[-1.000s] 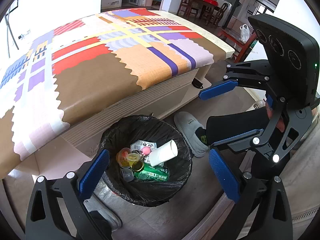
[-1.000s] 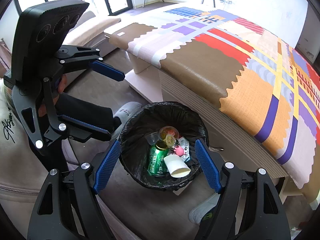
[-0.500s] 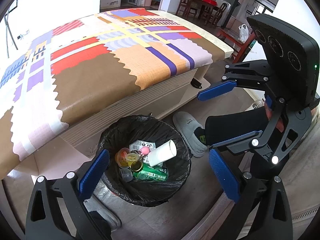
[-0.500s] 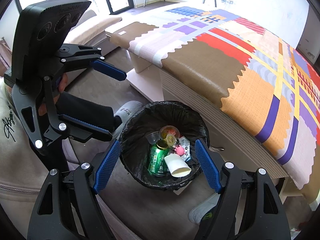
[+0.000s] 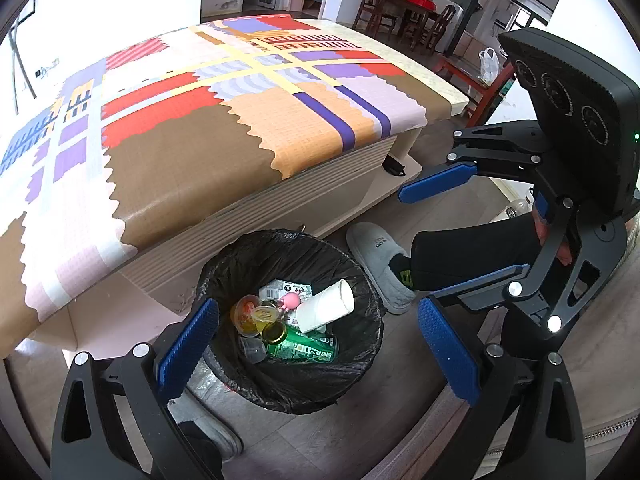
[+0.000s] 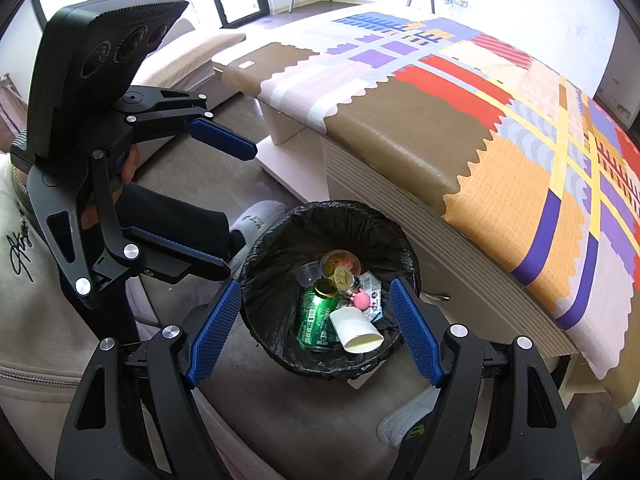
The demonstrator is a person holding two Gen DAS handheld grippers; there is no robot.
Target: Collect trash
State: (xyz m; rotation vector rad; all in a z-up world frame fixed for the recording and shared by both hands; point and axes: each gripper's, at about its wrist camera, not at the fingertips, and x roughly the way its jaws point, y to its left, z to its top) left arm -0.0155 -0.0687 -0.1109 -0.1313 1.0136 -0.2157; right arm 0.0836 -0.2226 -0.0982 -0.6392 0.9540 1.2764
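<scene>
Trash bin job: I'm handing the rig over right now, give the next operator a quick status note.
Left gripper: open, empty, above the bin.
Right gripper: open, empty, above the bin too.
Trash bin, black liner, stands on the floor beside the low patterned table.
Already inside: paper cup, green can, small clear cups, a pink toy, a wrapper.
No loose trash shows on the table or the visible floor. Left: look round for more.

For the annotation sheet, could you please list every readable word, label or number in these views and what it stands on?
None can be quoted with certainty.
Green drink can in the black-lined bin: label print too small.
White printed packet: barcode and print too small.
Grey slipper: dark wording blurred.
Beige sweatshirt: black cursive embroidery, cut off.
</scene>
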